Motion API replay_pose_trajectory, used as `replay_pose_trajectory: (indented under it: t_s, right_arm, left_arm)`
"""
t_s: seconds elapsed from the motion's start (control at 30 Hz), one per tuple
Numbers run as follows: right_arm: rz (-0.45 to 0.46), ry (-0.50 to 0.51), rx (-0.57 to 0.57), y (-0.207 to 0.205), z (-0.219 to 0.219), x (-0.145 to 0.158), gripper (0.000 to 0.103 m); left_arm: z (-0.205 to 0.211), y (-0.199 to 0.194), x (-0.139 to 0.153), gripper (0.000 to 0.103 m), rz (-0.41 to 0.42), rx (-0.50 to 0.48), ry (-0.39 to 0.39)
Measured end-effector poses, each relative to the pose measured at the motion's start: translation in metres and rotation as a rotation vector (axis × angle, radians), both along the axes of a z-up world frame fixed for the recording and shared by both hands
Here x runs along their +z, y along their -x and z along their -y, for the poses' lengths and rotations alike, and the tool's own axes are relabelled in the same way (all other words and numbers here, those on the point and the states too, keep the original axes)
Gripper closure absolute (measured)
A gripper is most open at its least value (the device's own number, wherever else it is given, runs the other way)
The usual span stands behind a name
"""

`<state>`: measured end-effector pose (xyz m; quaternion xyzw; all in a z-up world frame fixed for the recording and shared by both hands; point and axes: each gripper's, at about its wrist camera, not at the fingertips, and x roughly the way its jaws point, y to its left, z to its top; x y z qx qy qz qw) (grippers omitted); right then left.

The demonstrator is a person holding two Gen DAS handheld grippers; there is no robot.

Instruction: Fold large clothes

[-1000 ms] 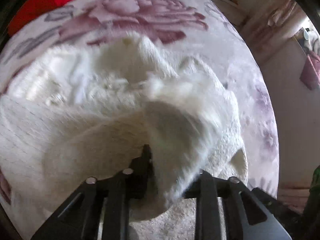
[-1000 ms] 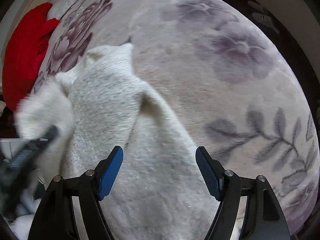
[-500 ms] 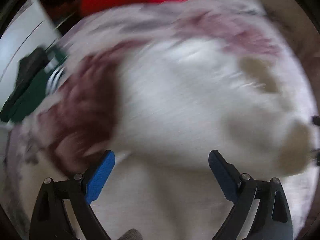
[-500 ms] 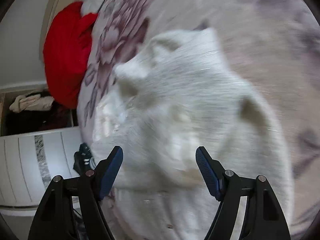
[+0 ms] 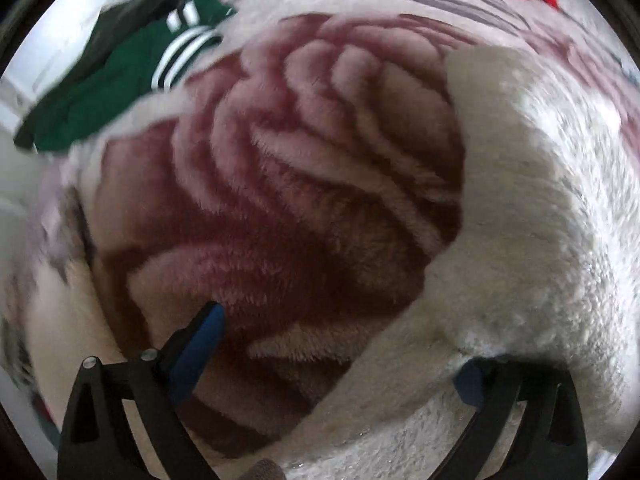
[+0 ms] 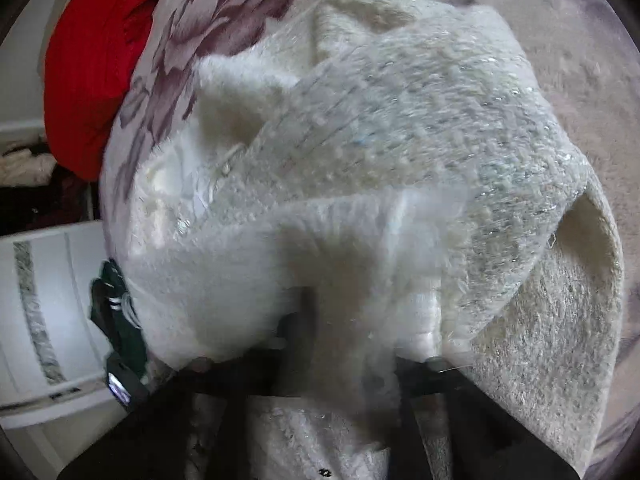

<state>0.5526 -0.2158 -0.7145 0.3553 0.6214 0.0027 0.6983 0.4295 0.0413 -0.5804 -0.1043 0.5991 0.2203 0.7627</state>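
Note:
A fluffy white garment (image 6: 400,140) lies bunched on a floral blanket (image 5: 300,200). In the right wrist view it fills the middle, and my right gripper (image 6: 344,340) is shut on a fold of it, with fabric draped over the jaws. In the left wrist view the white garment (image 5: 540,240) runs down the right side. My left gripper (image 5: 336,356) is open over the blanket; its left blue pad (image 5: 198,348) is bare and its right pad (image 5: 472,384) is partly covered by the garment's edge.
A red garment (image 6: 92,76) lies at the far edge of the bed. A green garment with white stripes (image 5: 120,76) lies at the blanket's left edge, beside a white cabinet (image 6: 44,320).
My left gripper let go of the white garment, opened and swung left over the blanket. My right gripper moved onto the garment and closed on a fold.

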Motion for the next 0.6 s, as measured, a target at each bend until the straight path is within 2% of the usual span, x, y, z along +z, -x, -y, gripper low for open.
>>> replay_pose_trajectory:
  t_s: [0.07,0.13,0.27,0.33,0.4,0.47,0.5,0.6]
  right_arm:
    - [0.1,0.049,-0.004,0.001,0.001,0.036,0.1]
    - [0.175,0.031,-0.036,0.001,0.01,0.066,0.1]
    - [0.282,0.013,-0.071,-0.011,0.025,0.12,0.1]
    - [0.298,0.015,-0.064,-0.018,0.027,0.135,0.1]
    - [0.287,0.056,-0.035,-0.024,0.025,0.138,0.1]
    - [0.244,0.132,-0.005,-0.026,0.026,0.13,0.1]
    - [0.199,0.168,0.003,-0.026,0.031,0.115,0.1]
    - [0.055,0.225,0.054,-0.024,0.043,0.064,0.1]
  left_arm:
    - [-0.004,0.005,0.0,0.0,0.018,0.008,0.021]
    - [-0.008,0.007,-0.001,0.0,0.029,0.006,0.031]
    - [-0.011,0.009,-0.001,0.0,0.053,0.004,0.051]
    - [-0.012,0.013,0.0,0.0,0.063,0.008,0.068]
    - [-0.018,0.017,0.004,0.0,0.072,0.019,0.091]
    - [-0.019,0.021,0.008,0.0,0.072,0.008,0.098]
    - [-0.014,0.023,0.01,0.0,0.07,-0.002,0.104]
    - [-0.007,0.033,0.015,0.0,0.059,-0.053,0.051]
